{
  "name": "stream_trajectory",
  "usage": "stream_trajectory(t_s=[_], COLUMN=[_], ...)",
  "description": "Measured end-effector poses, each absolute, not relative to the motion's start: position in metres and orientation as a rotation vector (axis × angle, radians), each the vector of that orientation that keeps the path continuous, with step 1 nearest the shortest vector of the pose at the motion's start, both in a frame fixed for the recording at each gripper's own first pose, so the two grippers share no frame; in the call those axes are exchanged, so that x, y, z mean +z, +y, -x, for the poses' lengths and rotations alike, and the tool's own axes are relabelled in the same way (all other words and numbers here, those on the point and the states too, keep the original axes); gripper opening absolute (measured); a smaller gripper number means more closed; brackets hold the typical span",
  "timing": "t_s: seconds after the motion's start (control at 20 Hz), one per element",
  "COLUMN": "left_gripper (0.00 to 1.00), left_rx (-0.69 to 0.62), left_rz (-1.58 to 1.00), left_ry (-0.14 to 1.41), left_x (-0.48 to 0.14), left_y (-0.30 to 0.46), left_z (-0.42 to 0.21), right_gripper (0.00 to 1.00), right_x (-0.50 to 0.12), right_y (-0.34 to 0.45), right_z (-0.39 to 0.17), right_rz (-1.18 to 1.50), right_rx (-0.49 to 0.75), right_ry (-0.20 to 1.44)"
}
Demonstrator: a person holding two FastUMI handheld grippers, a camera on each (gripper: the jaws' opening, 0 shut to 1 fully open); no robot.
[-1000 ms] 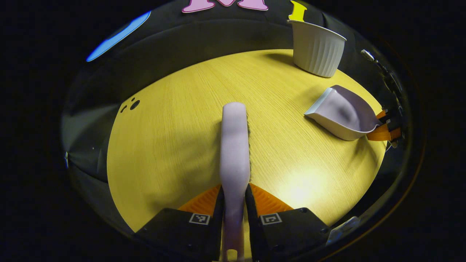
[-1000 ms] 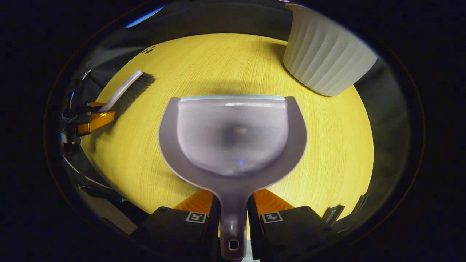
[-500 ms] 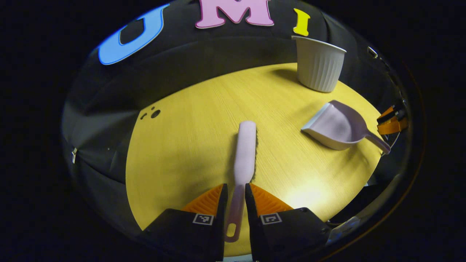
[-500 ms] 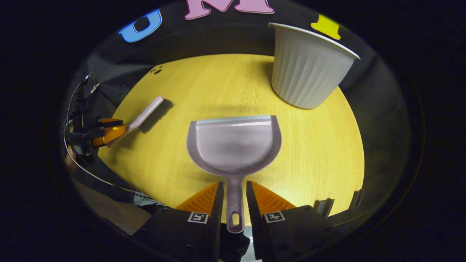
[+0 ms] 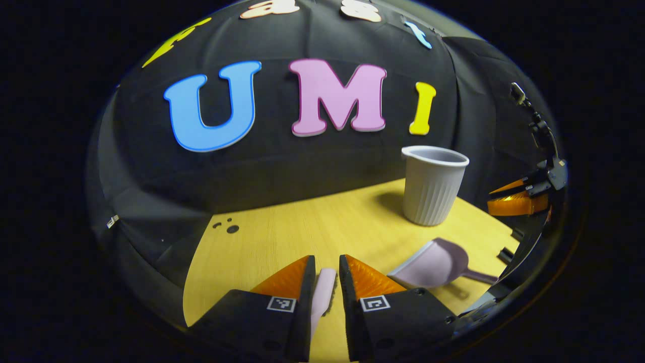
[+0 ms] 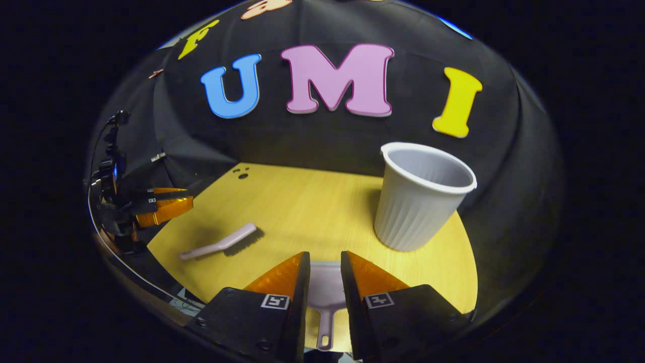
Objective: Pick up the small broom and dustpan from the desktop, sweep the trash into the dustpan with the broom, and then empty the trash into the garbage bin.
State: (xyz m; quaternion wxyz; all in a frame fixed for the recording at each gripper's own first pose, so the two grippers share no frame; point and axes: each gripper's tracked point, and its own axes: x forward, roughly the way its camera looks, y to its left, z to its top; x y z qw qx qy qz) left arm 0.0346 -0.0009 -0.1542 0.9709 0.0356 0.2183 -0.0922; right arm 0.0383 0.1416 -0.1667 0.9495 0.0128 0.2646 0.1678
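In the left gripper view, the left gripper (image 5: 325, 282) hangs above the desktop (image 5: 282, 237), its 2 fingers set a narrow gap apart with nothing pinched between them. The small broom (image 5: 322, 292) lies flat on the wood below that gap. To its right the dustpan (image 5: 433, 262) rests on the desktop, handle toward the near edge, and beyond it the garbage bin (image 5: 433, 191) stands upright.

In the right gripper view, the right gripper (image 6: 325, 282) likewise holds nothing, fingers narrowly parted above the dustpan (image 6: 325, 295). The broom (image 6: 219, 242) lies well to the left, and the bin (image 6: 418, 201) stands at the right.
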Motion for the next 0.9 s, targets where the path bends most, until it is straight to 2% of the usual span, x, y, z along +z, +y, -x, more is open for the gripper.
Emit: stream_trajectory(t_s=[0.3,0.5,0.8,0.85,0.9], left_gripper=[0.32,0.32,0.32,0.24,0.24], left_rx=[-0.055,0.035,0.099,0.107,0.116], left_rz=[-0.028,-0.059,-0.055,-0.057,-0.061], left_ry=[0.334,0.307,0.295,0.292,0.292], left_x=[-0.1,-0.077,-0.069,-0.068,-0.068], left_y=[-0.038,-0.055,-0.08,-0.083,-0.084], left_z=[-0.016,0.001,0.027,0.03,0.033], right_gripper=[0.39,0.39,0.39,0.39,0.39], right_x=[-0.131,-0.138,-0.141,-0.139,-0.138], right_y=[0.141,0.141,0.143,0.143,0.143], right_z=[-0.049,-0.03,-0.012,-0.009,-0.007], right_rz=[-0.006,-0.056,0.001,0.0,0.0], right_rx=[0.446,0.536,0.637,0.647,0.656], right_ry=[0.371,0.403,0.374,0.364,0.358])
